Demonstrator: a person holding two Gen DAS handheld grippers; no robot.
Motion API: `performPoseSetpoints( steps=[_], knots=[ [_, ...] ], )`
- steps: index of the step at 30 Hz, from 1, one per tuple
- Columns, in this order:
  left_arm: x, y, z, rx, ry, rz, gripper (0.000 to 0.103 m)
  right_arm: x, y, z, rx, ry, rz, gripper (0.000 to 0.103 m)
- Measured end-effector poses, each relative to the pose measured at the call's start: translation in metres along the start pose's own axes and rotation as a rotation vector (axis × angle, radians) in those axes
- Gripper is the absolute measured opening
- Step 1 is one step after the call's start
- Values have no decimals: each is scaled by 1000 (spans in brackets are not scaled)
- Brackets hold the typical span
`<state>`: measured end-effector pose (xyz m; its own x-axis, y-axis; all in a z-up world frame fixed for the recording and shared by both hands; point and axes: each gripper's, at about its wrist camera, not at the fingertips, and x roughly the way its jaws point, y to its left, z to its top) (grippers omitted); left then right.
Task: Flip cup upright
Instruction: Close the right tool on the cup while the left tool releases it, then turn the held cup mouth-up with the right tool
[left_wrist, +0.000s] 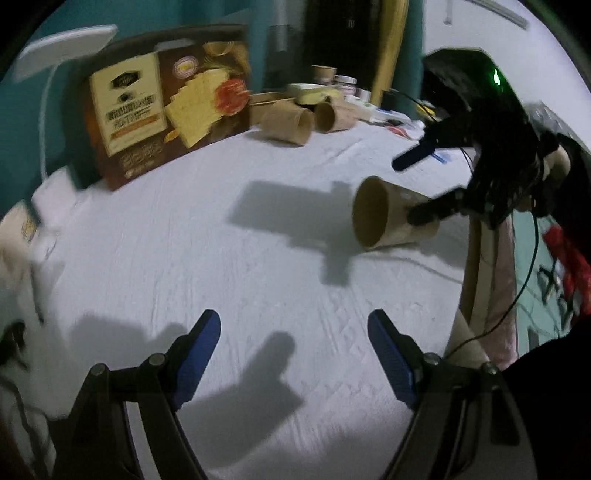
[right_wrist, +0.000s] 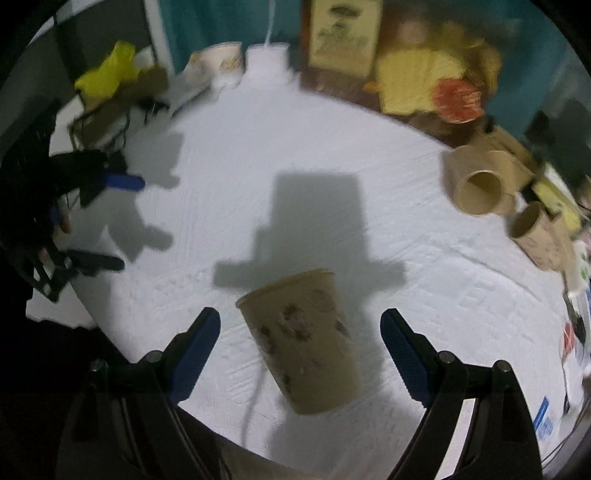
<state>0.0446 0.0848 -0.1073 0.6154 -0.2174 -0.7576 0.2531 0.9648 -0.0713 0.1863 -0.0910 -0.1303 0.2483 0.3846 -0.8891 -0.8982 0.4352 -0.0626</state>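
The cup (right_wrist: 303, 339) lies on its side on the white surface (left_wrist: 221, 258) between the spread right gripper (right_wrist: 300, 345), ungrasped, so flipping remains; the left gripper (left_wrist: 293, 354) is spread, empty.

The cup (right_wrist: 306, 343) is tan paper with darker brown mottled print on its wall; its inside is plain tan (left_wrist: 371, 212). The table cover (left_wrist: 221, 266) is white with a faint embossed texture. Both grippers have black frames and blue finger pads: left gripper (left_wrist: 293, 350), right gripper (right_wrist: 300, 350). At the far edge of the tabletop, the box (left_wrist: 166, 107) is dark brown with a cream label panel, yellow cracker artwork and a red-orange round emblem. Two further cups (right_wrist: 480, 182) beside it are plain tan. The backdrop (left_wrist: 22, 122) is teal.
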Motion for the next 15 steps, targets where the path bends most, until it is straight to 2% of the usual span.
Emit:
performPoseSetpoints(
  steps=[7, 13, 15],
  knots=[
    [-4, 13, -7, -91, -51, 5, 82, 29, 7, 11, -84, 144, -4, 87],
    [2, 5, -4, -93, -61, 59, 82, 39, 7, 17, -111, 186, -1, 87],
    [4, 3, -3, -88, -61, 71, 82, 41, 10, 18, -121, 193, -2, 84]
  ],
)
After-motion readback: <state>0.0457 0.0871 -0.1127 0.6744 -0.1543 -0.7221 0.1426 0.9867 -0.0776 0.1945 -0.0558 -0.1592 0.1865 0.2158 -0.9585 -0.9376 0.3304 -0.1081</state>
